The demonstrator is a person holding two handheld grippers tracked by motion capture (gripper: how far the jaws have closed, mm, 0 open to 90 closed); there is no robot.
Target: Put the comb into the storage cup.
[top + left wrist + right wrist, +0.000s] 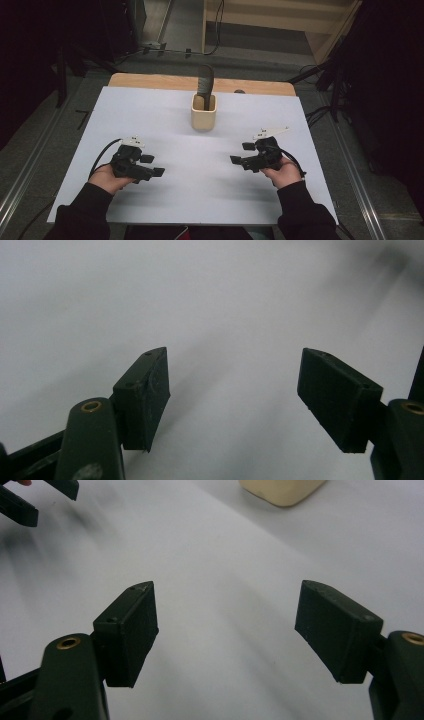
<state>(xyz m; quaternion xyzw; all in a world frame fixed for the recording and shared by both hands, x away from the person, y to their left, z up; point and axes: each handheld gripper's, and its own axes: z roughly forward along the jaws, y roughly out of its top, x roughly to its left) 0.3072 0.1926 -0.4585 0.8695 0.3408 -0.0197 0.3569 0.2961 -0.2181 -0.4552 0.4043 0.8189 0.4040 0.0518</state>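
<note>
A desk with a white top stands in the middle of a dim room; a strip of bare light wood shows along its far edge. The floor around it is grey and looks like carpet, with a pale metal rail running along the left side and another rail on the right. Black cables lie on the floor to the right, and a further cable trails behind the desk. Beyond it stands light wooden furniture, a frame or shelf of boards. Dark drapes or shadow close off the right side, and the left is just as dark. Light falls softly on the desk top.
</note>
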